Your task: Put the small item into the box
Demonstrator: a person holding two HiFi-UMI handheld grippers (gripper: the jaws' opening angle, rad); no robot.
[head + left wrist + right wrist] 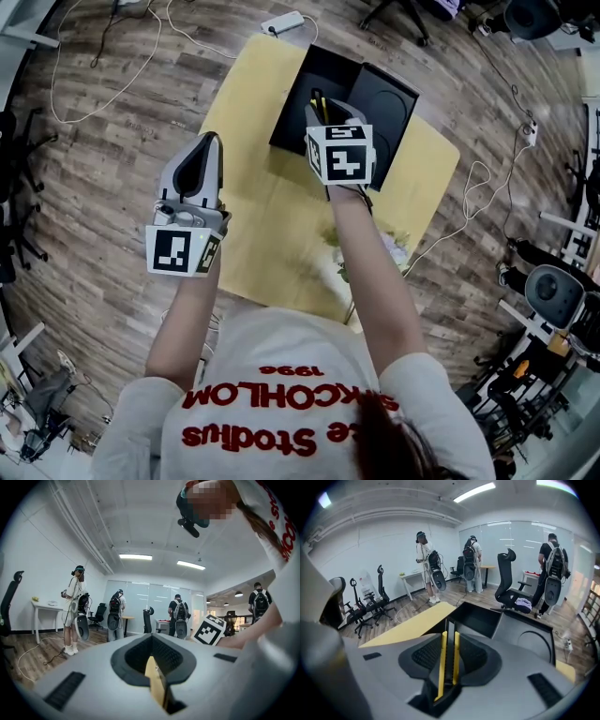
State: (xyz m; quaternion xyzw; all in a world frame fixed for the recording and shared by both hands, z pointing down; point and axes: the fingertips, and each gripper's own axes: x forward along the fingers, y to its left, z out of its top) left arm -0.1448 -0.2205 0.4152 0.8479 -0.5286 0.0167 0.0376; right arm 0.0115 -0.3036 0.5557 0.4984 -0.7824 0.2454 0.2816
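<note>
An open black box (330, 73) stands at the far end of the yellow table (253, 216), its lid (384, 101) lying flat to its right. My right gripper (319, 97) hovers above the box's near edge. In the right gripper view its yellow pads (442, 658) stand close and parallel, shut on a thin dark small item (449, 626) that fills the gap, with the box (480, 616) just ahead. My left gripper (212, 141) hangs over the table's left edge. It points away and up, its pads (152, 667) pressed together with nothing between them.
A pale, greenish bundle (394, 249) lies at the table's near right edge under the right forearm. A power strip (281, 22) and cables lie on the wooden floor beyond the table. Office chairs (508, 581) and several standing people (427, 564) are farther off.
</note>
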